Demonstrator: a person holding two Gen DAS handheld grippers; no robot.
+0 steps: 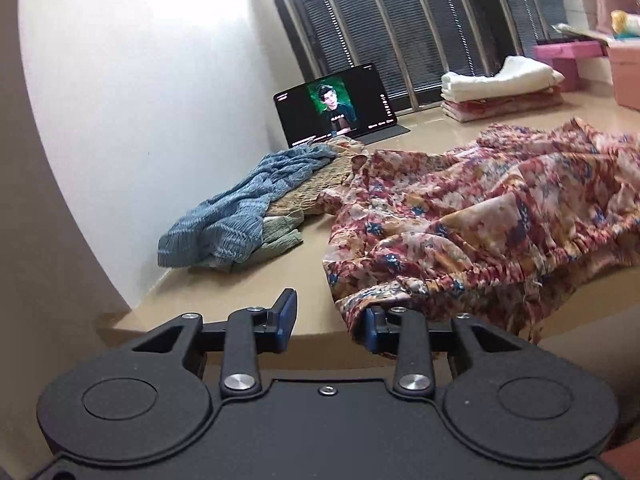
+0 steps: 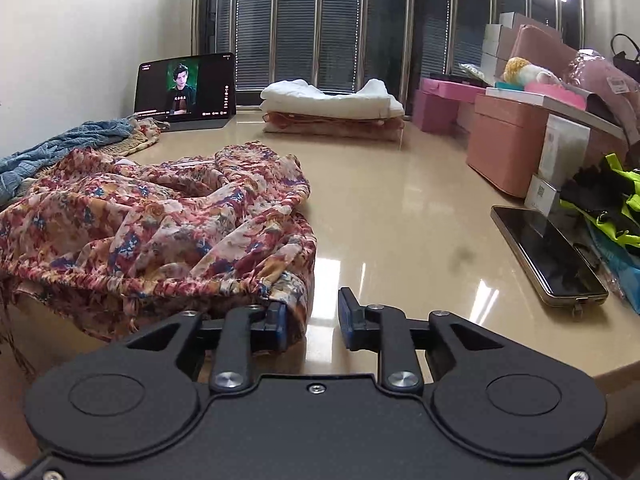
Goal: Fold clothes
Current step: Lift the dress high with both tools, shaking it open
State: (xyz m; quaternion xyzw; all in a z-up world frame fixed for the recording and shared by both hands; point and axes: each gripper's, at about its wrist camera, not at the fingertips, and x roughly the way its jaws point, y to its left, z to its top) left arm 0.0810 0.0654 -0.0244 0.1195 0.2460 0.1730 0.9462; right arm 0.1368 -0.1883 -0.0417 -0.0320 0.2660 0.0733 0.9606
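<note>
Two claws, both partly open, stand at the near edge of the worktop (image 2: 400,208). Left claw (image 1: 330,322): jaws apart, floral garment (image 1: 480,216) draped over the right-hand pad, nothing pinched. Right claw (image 2: 312,318): jaws apart, the garment's gathered hem lying against the left-hand pad, not gripped. Garment crumpled mid-worktop, hem hanging off the edge. Advice: take a single layer of hem at each corner, close firmly, lift evenly. Beyond: blue knit (image 1: 236,208), tablet (image 2: 186,90), folded stack (image 2: 332,108), phone (image 2: 548,254).
</note>
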